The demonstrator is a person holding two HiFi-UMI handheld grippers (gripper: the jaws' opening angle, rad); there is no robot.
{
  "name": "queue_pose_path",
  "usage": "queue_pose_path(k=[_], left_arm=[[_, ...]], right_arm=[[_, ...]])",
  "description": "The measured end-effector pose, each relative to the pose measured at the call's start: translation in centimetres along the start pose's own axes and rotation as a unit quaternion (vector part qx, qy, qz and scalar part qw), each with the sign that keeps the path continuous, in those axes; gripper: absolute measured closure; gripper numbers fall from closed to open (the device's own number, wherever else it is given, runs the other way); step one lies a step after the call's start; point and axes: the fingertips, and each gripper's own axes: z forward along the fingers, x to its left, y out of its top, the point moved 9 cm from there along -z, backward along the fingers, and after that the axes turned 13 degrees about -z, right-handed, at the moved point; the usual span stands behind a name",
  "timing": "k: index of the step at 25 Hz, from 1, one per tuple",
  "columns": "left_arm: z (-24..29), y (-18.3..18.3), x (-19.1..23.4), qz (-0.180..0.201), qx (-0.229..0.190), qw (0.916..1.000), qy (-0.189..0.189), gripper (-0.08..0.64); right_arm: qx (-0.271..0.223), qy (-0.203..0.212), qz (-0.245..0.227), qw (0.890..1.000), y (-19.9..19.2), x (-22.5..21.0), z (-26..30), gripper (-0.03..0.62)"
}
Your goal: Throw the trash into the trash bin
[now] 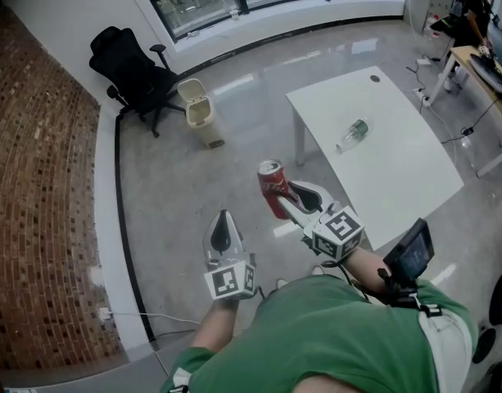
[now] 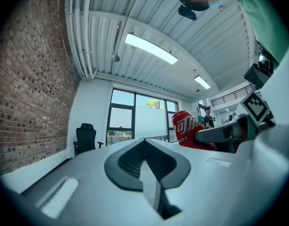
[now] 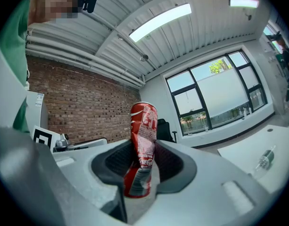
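Head view: I note the red metal can (image 1: 272,185) clamped in the right gripper (image 1: 282,193), held over the glossy grey floor (image 1: 234,150), well apart from the black mesh office chair (image 1: 132,76) and nearer the camera than it. The can's long axis runs roughly upright, its silver top rim leaning slightly toward the chair. The cream, box-shaped trash bin (image 1: 198,109) stands just beside the chair, on its right. The left gripper (image 1: 223,218) is level with its smooth grey jaws together. A flat white table (image 1: 398,170) stands well right of the chair and bears a clear bottle (image 1: 354,133) lying on its side. My green sleeve hides both wrists, and the can's lower end is hidden by the right jaws. Left gripper view: the dark ribbed pads (image 2: 130,166) meet along one seam with nothing between them, so this gripper (image 2: 145,147) is closed and empty. The chair (image 2: 86,138) stands small against the window, with rough brick wall (image 2: 26,93) to its left; the can (image 2: 185,128) shows right of the chair, its base cut off by the other gripper's arm. Right gripper view: the jaws of this gripper (image 3: 143,149) press on both sides of the can (image 3: 142,140), which stands upright across them, rim uppermost. Its upper body is smooth and its lower half is creased and dented. The can covers most of the chair (image 3: 164,129) behind it. The print on the can is too distorted to read.
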Motion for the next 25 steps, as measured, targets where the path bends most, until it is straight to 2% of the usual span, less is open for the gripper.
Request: queue_pose_path(k=[8, 20, 25], left_arm=[[-0.3, 0.4, 1.4, 0.001, -0.005, 1.0000, 0.007, 0.554], [-0.9, 1.0, 6.8, -0.005, -0.006, 0.9999, 0.015, 0.554], [-1.1, 0.8, 8.3, -0.014, 0.001, 0.9998, 0.016, 0.554]], right_arm=[[0.004, 0.003, -0.005, 1.000, -0.1, 0.7, 1.3, 0.453], [-0.003, -0.009, 0.018, 1.000, 0.1, 4.0, 5.8, 0.453], [0.020, -0.004, -0.001, 1.000, -0.8, 5.1, 7.0, 0.453]])
